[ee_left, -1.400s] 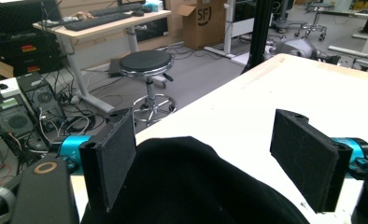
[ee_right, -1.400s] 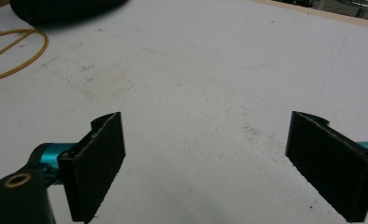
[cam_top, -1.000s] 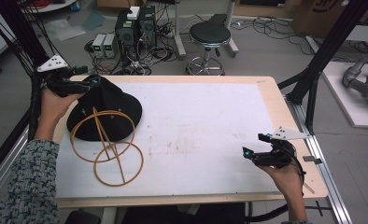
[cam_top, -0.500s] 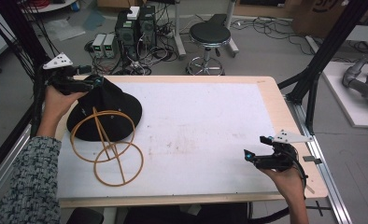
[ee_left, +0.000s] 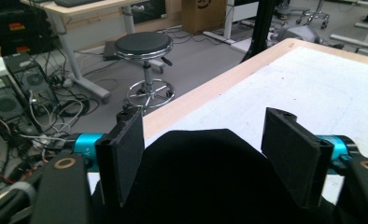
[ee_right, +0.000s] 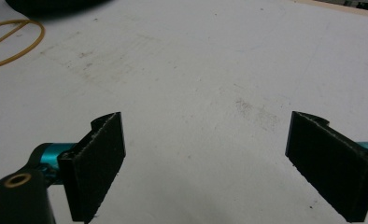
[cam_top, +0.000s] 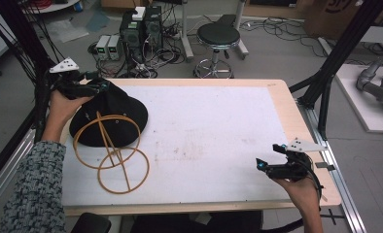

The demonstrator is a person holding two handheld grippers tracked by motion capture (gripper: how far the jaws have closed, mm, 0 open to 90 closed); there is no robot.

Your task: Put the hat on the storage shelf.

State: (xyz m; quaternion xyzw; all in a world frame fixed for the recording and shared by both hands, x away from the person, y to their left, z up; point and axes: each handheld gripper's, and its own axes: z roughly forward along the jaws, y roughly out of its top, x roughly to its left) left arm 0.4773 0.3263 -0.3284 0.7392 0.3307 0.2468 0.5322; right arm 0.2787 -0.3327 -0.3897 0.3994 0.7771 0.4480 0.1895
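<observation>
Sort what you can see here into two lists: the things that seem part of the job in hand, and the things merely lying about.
Likely in the job:
- black hat, with the left tongs open astride its fabric
- yellow wire frame, resting partly on the hat
- right tongs, open over bare table

Lying about, off the table:
- round stool
- computer boxes and loose cables on the floor

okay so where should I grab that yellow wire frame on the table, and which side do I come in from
Probably the near ring of the yellow wire frame, at its rim on the side facing the right gripper. That ring lies flat on the white table with bare surface beside it, while the far ring rests on the black hat. Come in low from the right.
</observation>
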